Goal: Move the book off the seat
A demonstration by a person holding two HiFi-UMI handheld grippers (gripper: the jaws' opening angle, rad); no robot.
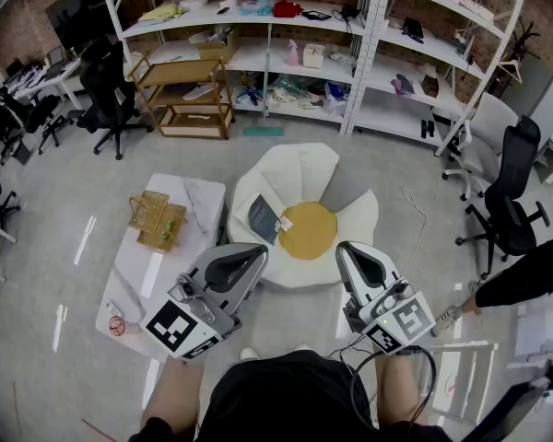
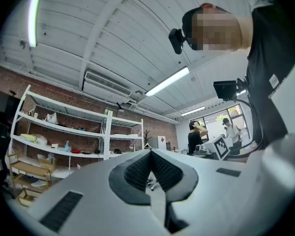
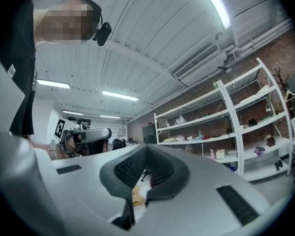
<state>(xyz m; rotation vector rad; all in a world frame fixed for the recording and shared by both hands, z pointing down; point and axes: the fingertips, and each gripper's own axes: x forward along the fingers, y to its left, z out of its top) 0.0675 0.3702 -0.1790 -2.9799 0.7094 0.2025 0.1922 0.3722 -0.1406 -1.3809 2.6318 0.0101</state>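
The seat (image 1: 300,175) is white, with a round mustard-yellow cushion (image 1: 309,231) at its middle. On the seat, left of the cushion, the book (image 1: 262,217) is dark slate with a small white label. Left of the seat, the table (image 1: 201,201) is white with faint grey veining and bears straw-coloured baskets (image 1: 157,220). Nearer than the seat, the left gripper (image 1: 257,250) and right gripper (image 1: 345,248) are light grey, each with a cube of black-and-white square markers.

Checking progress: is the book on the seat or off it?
On it. The book lies flat on the white seat, beside the round yellow cushion.
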